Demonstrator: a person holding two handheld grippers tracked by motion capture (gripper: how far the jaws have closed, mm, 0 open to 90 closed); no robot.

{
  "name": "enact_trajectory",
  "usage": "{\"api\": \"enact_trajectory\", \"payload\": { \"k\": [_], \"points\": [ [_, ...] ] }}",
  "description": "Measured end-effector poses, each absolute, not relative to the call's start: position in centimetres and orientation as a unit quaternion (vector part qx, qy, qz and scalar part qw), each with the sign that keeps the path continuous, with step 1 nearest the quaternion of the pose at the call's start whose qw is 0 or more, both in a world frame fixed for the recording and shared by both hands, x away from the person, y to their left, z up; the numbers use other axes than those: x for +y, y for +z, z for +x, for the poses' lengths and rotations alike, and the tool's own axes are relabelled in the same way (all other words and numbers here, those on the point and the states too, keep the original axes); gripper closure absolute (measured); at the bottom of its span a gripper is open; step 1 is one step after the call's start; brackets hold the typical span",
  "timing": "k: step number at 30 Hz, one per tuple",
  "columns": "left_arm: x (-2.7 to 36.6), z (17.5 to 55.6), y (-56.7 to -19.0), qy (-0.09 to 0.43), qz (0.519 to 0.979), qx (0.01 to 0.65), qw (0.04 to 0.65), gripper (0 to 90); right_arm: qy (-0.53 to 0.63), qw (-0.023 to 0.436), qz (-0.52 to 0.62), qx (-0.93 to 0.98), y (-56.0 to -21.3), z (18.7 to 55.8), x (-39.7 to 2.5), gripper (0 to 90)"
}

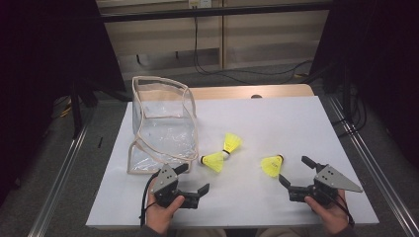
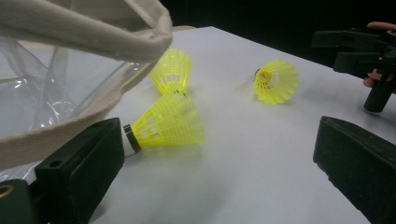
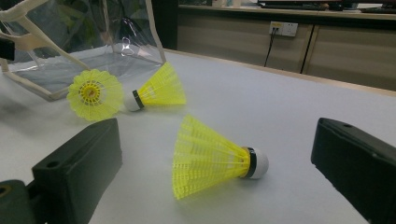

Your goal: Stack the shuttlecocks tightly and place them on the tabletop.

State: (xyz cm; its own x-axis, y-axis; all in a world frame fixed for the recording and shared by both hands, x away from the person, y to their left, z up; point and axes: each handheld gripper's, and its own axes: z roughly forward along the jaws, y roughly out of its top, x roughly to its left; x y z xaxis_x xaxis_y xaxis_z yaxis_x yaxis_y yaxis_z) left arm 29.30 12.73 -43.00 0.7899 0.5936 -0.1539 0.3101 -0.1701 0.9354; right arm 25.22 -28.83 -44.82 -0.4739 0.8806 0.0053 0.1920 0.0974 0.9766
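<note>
Your right gripper point(image 1: 292, 172) stands released around the lone shuttlecock point(image 1: 272, 165) on the counter point(image 1: 276, 118), your left gripper point(image 1: 194, 177) likewise released; it looks featherlight with a crushable skirt, so pinch the firmer cork end.

Three yellow shuttlecocks — one point(image 1: 272, 165) right, two point(image 1: 214, 161) point(image 1: 231, 142) touching mid-table — and one clear zip bag point(image 1: 160, 123) far left.

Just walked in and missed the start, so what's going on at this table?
A person holds a two-jaw gripper in each hand. Three yellow shuttlecocks lie on the white table beside a clear bag. The right gripper, jaws open, faces the lone shuttlecock. The left gripper, also open, sits near the touching pair. Nothing is grasped yet.
</note>
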Motion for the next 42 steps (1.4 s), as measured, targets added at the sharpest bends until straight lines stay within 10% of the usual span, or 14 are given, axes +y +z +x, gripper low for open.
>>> {"api": "enact_trajectory", "payload": {
  "k": [42],
  "points": [
    [8.2, 30.5, -43.6, 0.119, 0.771, 0.306, 0.546, 2.4, 0.540, 0.317, 0.397, 0.671, -44.8, 25.2, -28.8, 1.6]
  ]
}}
